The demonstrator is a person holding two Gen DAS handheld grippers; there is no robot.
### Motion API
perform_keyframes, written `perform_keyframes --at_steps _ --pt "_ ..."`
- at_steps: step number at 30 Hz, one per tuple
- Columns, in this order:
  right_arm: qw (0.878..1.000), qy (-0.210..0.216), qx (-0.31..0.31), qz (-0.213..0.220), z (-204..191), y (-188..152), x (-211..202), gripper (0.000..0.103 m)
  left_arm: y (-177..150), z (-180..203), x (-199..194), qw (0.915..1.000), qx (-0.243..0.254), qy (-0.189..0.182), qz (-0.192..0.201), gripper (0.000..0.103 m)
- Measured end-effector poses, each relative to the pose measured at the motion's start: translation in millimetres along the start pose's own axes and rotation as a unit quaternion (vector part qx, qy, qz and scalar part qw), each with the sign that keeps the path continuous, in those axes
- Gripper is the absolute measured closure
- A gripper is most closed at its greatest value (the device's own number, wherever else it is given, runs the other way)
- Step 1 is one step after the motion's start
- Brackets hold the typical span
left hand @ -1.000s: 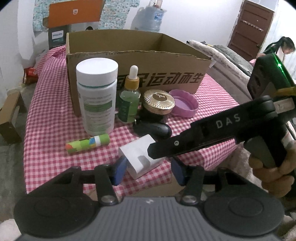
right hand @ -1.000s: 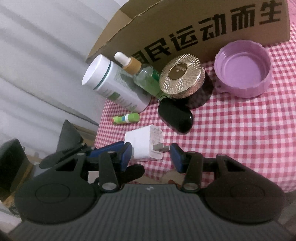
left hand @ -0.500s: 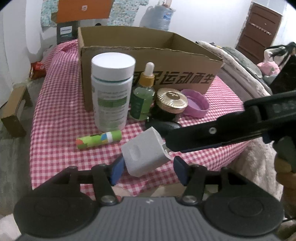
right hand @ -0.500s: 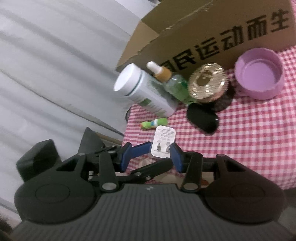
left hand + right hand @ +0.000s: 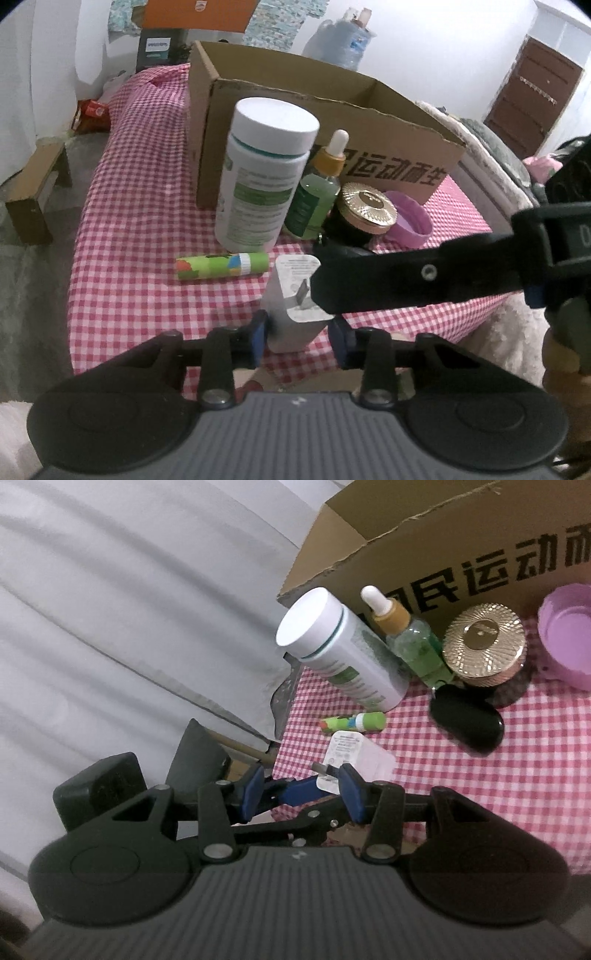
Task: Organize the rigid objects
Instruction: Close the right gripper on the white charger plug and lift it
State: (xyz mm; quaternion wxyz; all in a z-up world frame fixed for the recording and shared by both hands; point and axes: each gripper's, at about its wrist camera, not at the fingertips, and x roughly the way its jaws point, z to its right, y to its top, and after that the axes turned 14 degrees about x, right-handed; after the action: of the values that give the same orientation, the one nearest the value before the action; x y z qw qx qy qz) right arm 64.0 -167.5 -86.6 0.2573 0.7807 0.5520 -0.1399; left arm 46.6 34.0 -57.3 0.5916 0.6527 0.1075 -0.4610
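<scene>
A white plug adapter (image 5: 295, 302) stands on end at the near edge of the checked table, between the blue pads of my left gripper (image 5: 297, 334), whose jaws stand apart. The adapter also shows in the right wrist view (image 5: 354, 757), its prongs facing my right gripper (image 5: 301, 794), which is open around the left gripper's tips. The right gripper's black finger (image 5: 406, 280) crosses in front of the adapter. Behind stand a white bottle (image 5: 264, 184), a green dropper bottle (image 5: 317, 192), a gold-lidded jar (image 5: 367, 214), a purple lid (image 5: 410, 221), a black oval case (image 5: 467, 720) and a green tube (image 5: 221, 266).
An open cardboard box (image 5: 388, 122) with black characters stands behind the items on the red-checked tablecloth (image 5: 129, 258). A wooden stool (image 5: 33, 192) stands on the floor at left. A bed with blankets (image 5: 495, 147) lies at right. The table's front edge is just below the adapter.
The adapter has been tipped from lying flat to standing on end, prongs toward the right gripper. Both grippers have closed in around it; the right gripper's finger now covers its right side.
</scene>
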Motion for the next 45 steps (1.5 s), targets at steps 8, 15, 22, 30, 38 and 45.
perform_keyframes --at_steps 8,15,22,30,38,45 --pt "0.998 -0.003 0.052 0.037 13.3 10.5 -14.1 0.057 -3.0 -2.3 -3.8 1.0000 -0.003 0.001 0.004 0.068" --pt "0.993 -0.013 0.113 0.019 34.8 16.6 4.1 0.060 -1.6 1.2 -6.5 0.9998 0.006 0.016 0.014 0.072" --pt "0.991 0.000 0.133 0.014 41.4 19.5 4.6 0.062 3.5 12.3 -5.2 0.9984 0.040 0.039 0.009 0.072" --pt "0.990 0.002 0.138 0.009 46.4 18.5 3.9 0.065 7.4 29.8 -0.3 0.9950 0.073 0.066 0.011 0.073" --pt "0.991 0.012 0.134 0.017 43.0 16.8 -6.7 0.072 9.7 45.5 -12.0 0.9925 0.092 0.078 0.023 0.075" --pt "0.990 0.018 0.139 0.018 49.1 13.3 -13.2 0.073 7.8 52.5 -14.9 0.9909 0.103 0.080 0.032 0.075"
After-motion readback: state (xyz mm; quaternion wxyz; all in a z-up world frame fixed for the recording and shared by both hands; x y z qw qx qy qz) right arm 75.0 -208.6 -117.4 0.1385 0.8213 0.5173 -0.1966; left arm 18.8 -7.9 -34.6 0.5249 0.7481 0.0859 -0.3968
